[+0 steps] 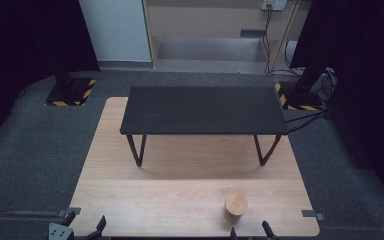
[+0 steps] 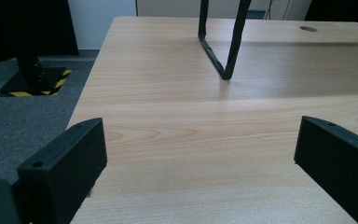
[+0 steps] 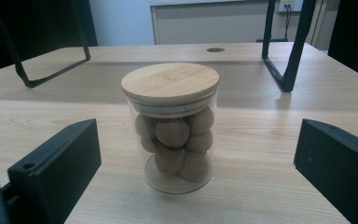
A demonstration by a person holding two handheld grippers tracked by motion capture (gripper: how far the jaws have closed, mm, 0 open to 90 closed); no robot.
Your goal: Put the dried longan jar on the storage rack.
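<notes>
The jar (image 1: 236,207) stands upright near the front edge of the desk (image 1: 180,195) in the high view, right of the middle, its round wooden lid (image 1: 236,202) facing up. Behind it, well apart, a black stand (image 1: 202,110) on bent wire legs spans the back half of the desk. The left gripper (image 1: 84,226) pokes in at the bottom left corner, its jaws apart with nothing between them. The right gripper (image 1: 250,231) shows at the bottom edge just below the jar, only the tips of its jaws in sight, set apart and clear of the glass.

In the left gripper view, the left gripper (image 2: 200,154) hangs low over bare desk (image 2: 186,140), near the desk's left edge. Its two black jaws stand wide apart and hold nothing. One leg (image 2: 223,42) of the stand rises ahead, and dark carpet (image 2: 23,121) lies beyond the edge.

In the right gripper view, the jar (image 3: 175,140) sits straight ahead of the right gripper (image 3: 196,149), centred in the gap. The jaws stand wide on either side of it and do not touch it. The jar is clear glass, full of brown balls (image 3: 172,133), and closed by the lid (image 3: 170,84), which sits flat on its rim. It rests on the desk (image 3: 261,140), with the legs (image 3: 284,46) of the stand farther back on both sides.
</notes>
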